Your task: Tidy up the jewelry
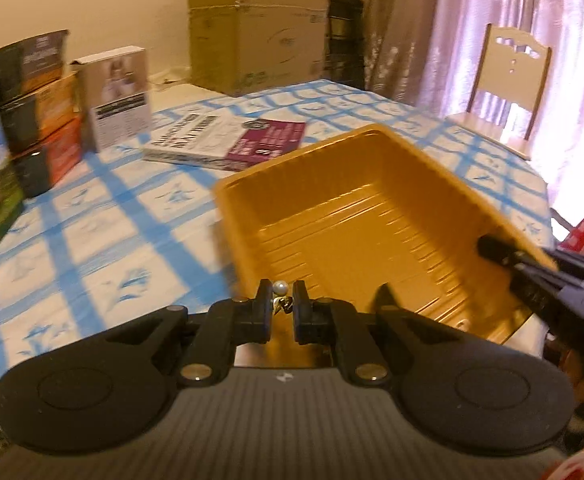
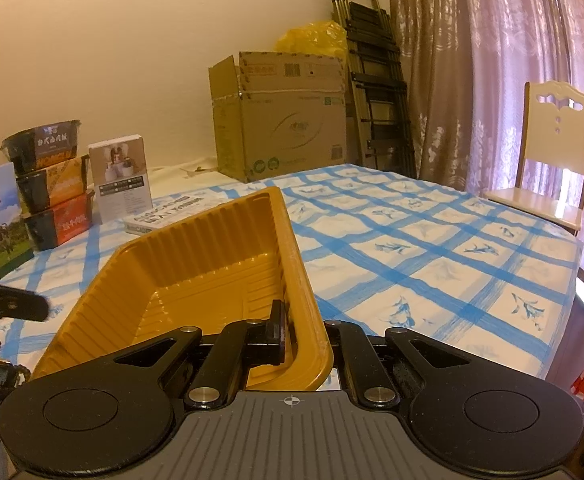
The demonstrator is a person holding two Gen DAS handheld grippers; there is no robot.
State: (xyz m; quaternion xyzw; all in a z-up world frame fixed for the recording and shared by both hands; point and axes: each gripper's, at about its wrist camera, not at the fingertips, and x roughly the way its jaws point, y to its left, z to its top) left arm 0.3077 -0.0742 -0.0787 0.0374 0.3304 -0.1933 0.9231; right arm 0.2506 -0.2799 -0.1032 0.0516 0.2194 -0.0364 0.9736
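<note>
Checked tablecloth (image 2: 432,256); right tongs (image 2: 292,332) clamp tray (image 2: 196,256) rim.

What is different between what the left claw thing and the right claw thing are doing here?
The left gripper pinches a small pearl earring between its fingers; the right gripper clamps the rim of the yellow tray. The left gripper's load is tiny and hangs over the tray's near edge; the right gripper's load is a wide tray, tipped up at an angle off the checked tablecloth. Both are black, two-fingered and nearly shut.
</note>
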